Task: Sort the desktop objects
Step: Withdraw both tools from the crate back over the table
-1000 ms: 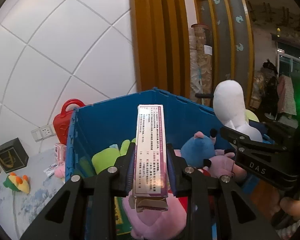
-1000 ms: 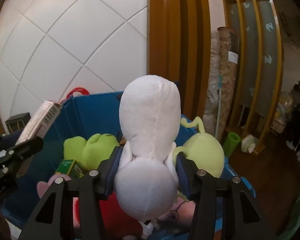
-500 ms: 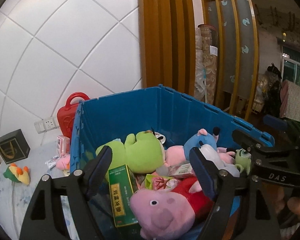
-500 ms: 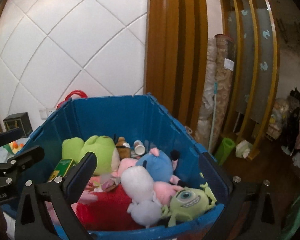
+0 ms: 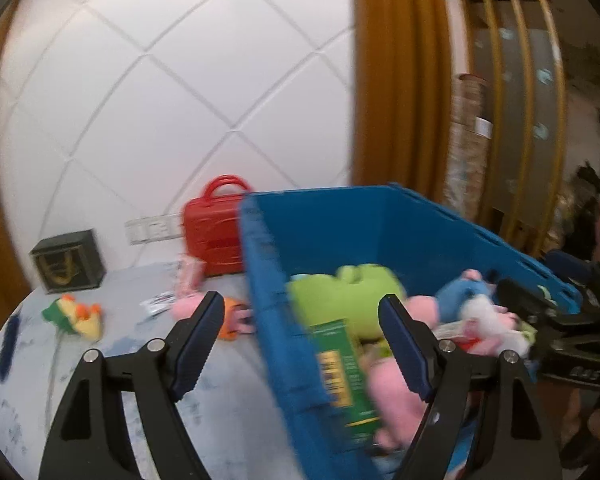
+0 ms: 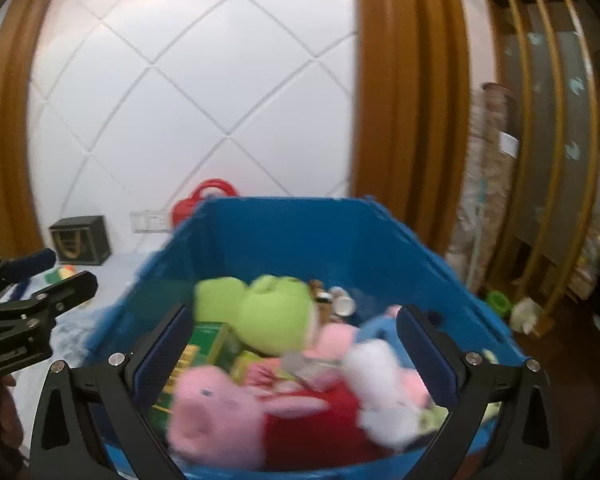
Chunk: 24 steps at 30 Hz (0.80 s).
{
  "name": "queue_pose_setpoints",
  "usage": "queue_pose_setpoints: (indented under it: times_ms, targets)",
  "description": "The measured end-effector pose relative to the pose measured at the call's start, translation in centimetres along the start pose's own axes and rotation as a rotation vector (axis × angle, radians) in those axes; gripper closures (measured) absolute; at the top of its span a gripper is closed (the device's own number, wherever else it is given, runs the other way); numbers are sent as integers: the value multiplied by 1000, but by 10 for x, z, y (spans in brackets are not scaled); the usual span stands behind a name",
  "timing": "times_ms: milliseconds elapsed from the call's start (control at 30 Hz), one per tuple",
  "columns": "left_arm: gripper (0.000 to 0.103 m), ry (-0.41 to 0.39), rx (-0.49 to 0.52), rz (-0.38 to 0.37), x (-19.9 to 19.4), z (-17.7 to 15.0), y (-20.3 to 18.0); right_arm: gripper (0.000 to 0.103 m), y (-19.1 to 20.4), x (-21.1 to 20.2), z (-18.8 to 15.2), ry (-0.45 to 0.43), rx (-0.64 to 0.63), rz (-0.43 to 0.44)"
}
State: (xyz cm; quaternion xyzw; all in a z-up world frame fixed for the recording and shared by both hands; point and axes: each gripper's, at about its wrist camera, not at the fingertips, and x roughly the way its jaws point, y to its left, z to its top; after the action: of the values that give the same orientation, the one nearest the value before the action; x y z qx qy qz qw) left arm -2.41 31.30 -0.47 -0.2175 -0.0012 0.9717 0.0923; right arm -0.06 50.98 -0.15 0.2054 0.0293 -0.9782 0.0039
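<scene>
At ten o'clock of blue bin, left tool spread, right tool spread, both empty; best lowered squarely over desk toy.

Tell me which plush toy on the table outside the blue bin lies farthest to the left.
The green, yellow and orange plush toy, lying alone near the dark box. The other, a pink and orange plush, lies right against the blue bin.
</scene>
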Motion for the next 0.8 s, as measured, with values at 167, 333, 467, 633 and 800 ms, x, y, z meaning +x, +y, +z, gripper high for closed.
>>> queue_pose_setpoints:
  times_ms: [167,333,467,633,800]
  targets:
    - [24,24,-81,93,0,-12,67,0,57,2,12,-29,-65,95]
    - [24,43,-141,165,-3,-28,137,0,119,10,18,-32,-107,161]
    - [24,65,-175,208,-3,-43,206,0,175,19,20,-26,-137,185]
    - [24,118,-190,252,4,-59,296,0,252,44,21,9,-142,203]
    - [24,181,-180,313,12,-71,392,0,332,90,17,97,-132,234]
